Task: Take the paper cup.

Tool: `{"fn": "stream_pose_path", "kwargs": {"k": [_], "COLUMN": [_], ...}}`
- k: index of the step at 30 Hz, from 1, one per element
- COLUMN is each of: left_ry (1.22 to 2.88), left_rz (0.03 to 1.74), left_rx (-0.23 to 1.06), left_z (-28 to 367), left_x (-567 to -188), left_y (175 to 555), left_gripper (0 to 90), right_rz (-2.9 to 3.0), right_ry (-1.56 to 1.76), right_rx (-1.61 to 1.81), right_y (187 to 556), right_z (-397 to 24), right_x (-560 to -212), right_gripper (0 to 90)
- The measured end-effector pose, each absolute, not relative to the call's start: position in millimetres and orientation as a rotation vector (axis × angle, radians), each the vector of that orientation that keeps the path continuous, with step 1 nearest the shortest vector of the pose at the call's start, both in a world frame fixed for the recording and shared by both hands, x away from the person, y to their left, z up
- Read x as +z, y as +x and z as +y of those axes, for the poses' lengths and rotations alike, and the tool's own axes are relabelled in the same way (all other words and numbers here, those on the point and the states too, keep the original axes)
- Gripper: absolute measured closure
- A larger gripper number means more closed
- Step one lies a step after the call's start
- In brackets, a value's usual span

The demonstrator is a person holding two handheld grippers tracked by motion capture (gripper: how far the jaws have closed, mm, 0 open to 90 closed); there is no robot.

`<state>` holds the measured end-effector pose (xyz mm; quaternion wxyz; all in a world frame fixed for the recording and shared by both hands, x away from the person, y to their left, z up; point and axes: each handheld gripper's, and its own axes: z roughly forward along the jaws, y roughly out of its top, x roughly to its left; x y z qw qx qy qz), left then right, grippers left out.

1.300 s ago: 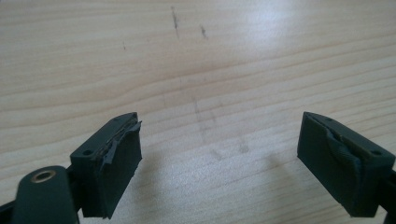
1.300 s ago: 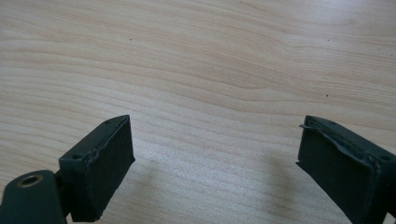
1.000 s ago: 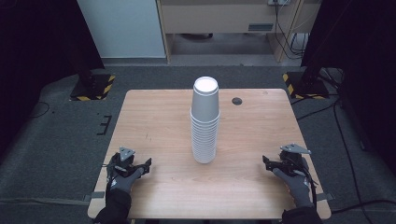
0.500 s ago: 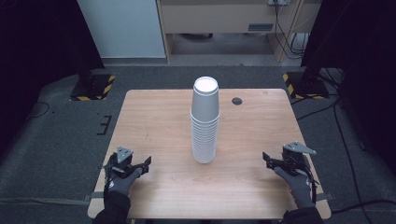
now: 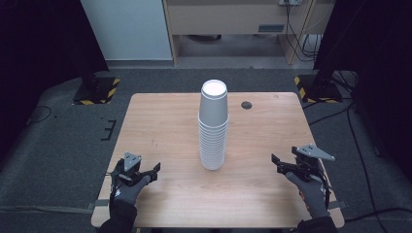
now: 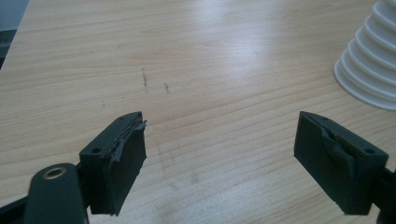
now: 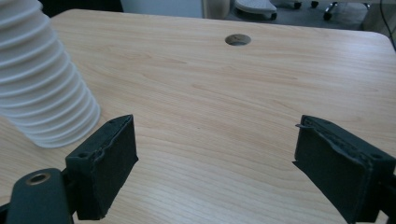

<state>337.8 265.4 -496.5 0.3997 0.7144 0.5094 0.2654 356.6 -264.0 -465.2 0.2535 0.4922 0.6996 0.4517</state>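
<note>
A tall stack of white cups (image 5: 213, 126), nested upside down, stands in the middle of the wooden table (image 5: 165, 121). My left gripper (image 5: 154, 171) rests near the front left corner, open and empty, well left of the stack. In the left gripper view its jaws (image 6: 219, 144) stand wide apart over bare wood, with the base of the cup stack (image 6: 369, 60) at the upper right. My right gripper (image 5: 278, 163) sits near the front right, open and empty. In the right gripper view (image 7: 215, 149) the stack (image 7: 37, 79) rises at the left.
A round cable hole (image 5: 247, 105) lies in the table's far right part, also seen ahead of the right gripper (image 7: 237, 39). Dark floor surrounds the table; stands with yellow-black striped bases (image 5: 97, 92) flank its far corners.
Both hands have barely shifted; the right gripper has edged a little to the right and away from the front edge. The cup stack has not moved.
</note>
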Motion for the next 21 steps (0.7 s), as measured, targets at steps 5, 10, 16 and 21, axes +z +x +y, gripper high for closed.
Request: {"fn": "stream_pose_path", "kwargs": {"k": [5, 10, 16, 21], "left_ry": [1.808, 1.806, 1.796, 1.794], "left_rz": [1.286, 1.276, 1.268, 1.262], "left_rx": [0.668, 0.669, 0.667, 0.667], "left_z": [264.5, 263.5, 262.6, 262.3], "left_x": [-495.9, -494.7, -494.2, -493.4], "left_y": [337.2, 337.0, 336.8, 336.5], "left_gripper": [15.3, 15.5, 15.7, 15.7], "right_rz": [1.904, 1.899, 1.893, 1.887], "right_ry": [1.3, 1.267, 1.233, 1.205], "right_rx": [1.27, 1.312, 1.349, 1.377], "right_y": [354.6, 352.6, 351.3, 351.9], "right_z": [-257.3, -251.7, -243.9, -237.0], "right_x": [-453.5, -442.0, -431.1, -421.0], "right_gripper": [13.1, 13.3, 13.5, 13.5]}}
